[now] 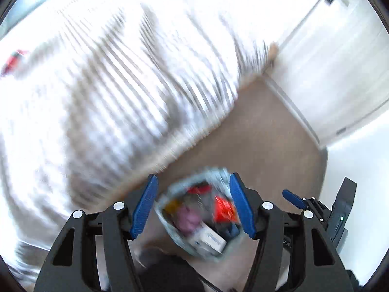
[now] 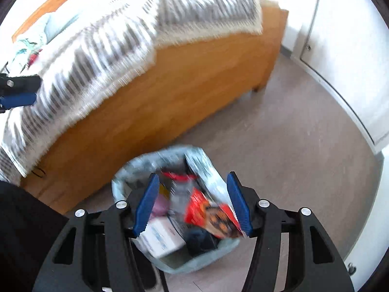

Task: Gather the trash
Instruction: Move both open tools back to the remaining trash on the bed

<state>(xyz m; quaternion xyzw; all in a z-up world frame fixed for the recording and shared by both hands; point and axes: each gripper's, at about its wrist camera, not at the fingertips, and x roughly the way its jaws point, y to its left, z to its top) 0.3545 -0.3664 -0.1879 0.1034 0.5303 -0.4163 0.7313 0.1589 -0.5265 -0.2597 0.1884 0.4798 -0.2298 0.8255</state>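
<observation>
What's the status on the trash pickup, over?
Left gripper open, empty. Right gripper open, empty. Trash bin on floor beside bed, full of wrappers. Nothing in the way.

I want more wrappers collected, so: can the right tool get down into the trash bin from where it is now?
Probably yes. The right tool stands open and empty above the bin, whose mouth is uncovered; only the trash inside, like the red packet, lies below.

Trash-filled bin (image 2: 170, 265) on floor (image 2: 291, 146) just beside blanket-draped bed (image 2: 170, 73).
</observation>
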